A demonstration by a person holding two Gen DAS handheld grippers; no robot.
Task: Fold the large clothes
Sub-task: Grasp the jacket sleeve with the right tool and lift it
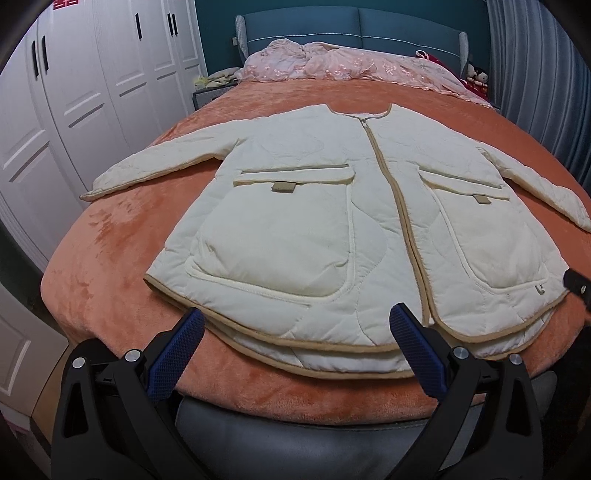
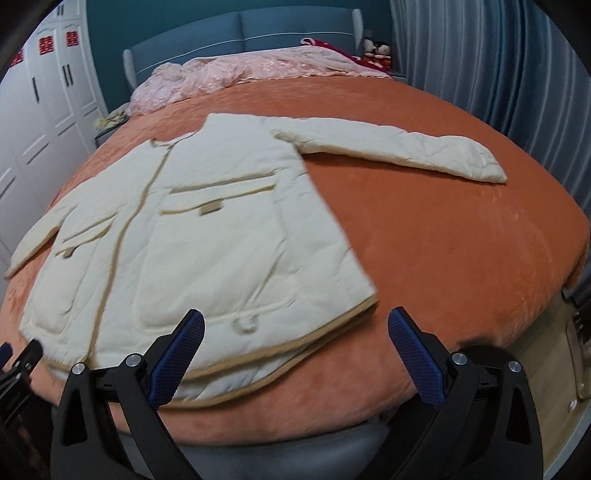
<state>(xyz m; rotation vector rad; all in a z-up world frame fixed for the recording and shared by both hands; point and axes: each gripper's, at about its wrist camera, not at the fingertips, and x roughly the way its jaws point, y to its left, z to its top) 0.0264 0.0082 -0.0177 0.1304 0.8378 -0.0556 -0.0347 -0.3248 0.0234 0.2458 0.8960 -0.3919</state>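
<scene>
Both grippers I am guiding hang just off the foot of the bed. On my left gripper [image 1: 297, 325] the blue-padded fingers [image 1: 176, 354] are spread wide and grasp nothing; they frame the near hem of a cream quilted jacket [image 1: 332, 229], with the right-side finger lying over the hem close to the bottom of the zipper. My right gripper [image 2: 295, 325] is spread wide too and carries nothing. Its left-side finger [image 2: 177, 354] overlaps the hem near the jacket's right corner, while its other finger is over bare blanket.

That jacket [image 2: 207, 240] lies flat and face up on an orange plush blanket [image 1: 110, 266] covering the bed, collar toward the headboard, hem toward me. It is zipped closed, with tan trim along the zipper and hem. Two large patch pockets with tan tabs sit on the front. Both sleeves stretch out sideways; the right sleeve [image 2: 399, 151] rests on the blanket, angled away from the body.

Beyond the collar lies a crumpled pink quilt [image 1: 332, 62] against a blue headboard [image 1: 351, 26]. White wardrobe doors [image 1: 92, 74] stand to the left, and a blue-grey curtain [image 2: 498, 74] hangs to the right.
</scene>
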